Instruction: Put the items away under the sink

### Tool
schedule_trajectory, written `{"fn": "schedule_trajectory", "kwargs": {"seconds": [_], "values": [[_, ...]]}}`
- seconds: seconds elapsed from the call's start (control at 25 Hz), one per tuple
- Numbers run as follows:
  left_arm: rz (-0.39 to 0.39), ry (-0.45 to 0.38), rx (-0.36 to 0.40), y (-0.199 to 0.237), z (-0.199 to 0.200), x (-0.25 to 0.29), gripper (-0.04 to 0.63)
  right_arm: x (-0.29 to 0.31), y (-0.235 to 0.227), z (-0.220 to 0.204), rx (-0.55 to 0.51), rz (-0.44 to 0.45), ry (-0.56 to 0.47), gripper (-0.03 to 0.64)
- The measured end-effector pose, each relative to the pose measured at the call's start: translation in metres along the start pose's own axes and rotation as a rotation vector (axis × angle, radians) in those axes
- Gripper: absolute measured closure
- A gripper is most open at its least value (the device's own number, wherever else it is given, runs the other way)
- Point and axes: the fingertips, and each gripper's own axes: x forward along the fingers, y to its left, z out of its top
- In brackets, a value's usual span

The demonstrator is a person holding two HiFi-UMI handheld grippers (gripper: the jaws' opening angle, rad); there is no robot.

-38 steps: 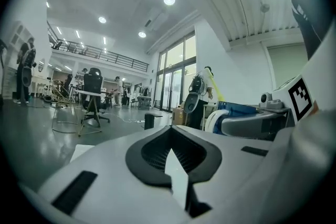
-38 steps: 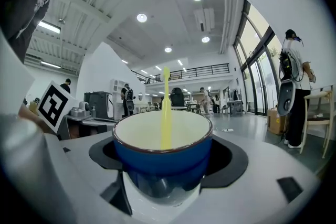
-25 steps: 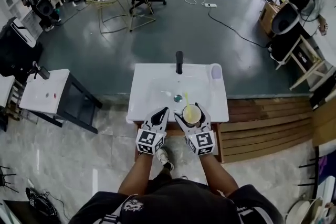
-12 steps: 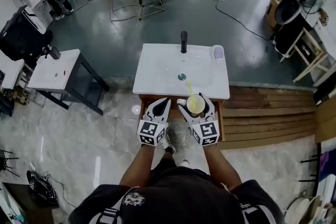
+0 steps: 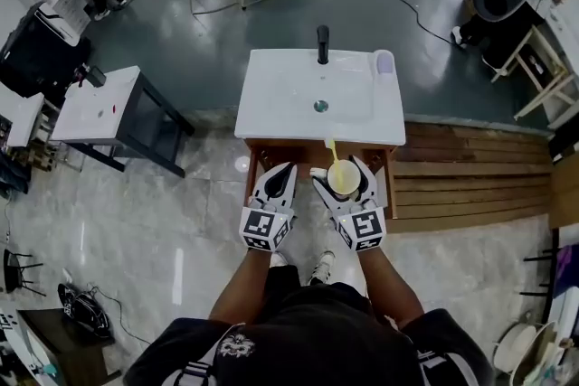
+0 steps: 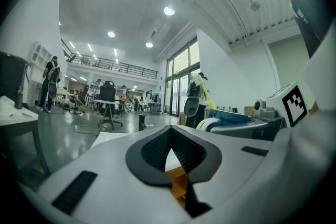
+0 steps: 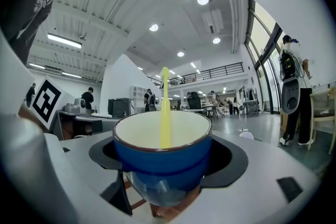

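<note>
Right gripper (image 5: 338, 170) is clamped on the blue mug (image 7: 163, 157), just before the sink (image 5: 271, 95) front edge. Left gripper (image 5: 283, 169) jaws are together, empty. Risk: tilting the mug may spill the loose yellow stick (image 7: 165, 107).

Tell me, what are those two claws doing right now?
Left claw shut, empty. Right claw clamped on blue cup, yellow stick inside. Sink just ahead, nothing seen in between.
</note>
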Motion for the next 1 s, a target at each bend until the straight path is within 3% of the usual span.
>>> {"fn": "schedule_trajectory", "kwargs": {"seconds": [0.36, 0.72, 1.0], "values": [[-0.060, -0.041, 0.022, 0.023, 0.001, -0.016, 0.595, 0.011, 0.033, -0.002, -0.030, -0.023, 0.006, 0.193], [-0.103, -0.005, 0.000, 0.043, -0.019, -0.033, 0.595, 0.022, 0.055, -0.009, -0.004, -0.043, 0.009, 0.193], [-0.054, 0.010, 0.026, 0.054, -0.044, -0.013, 0.595, 0.039, 0.046, -0.030, 0.012, -0.005, 0.023, 0.193]]}}
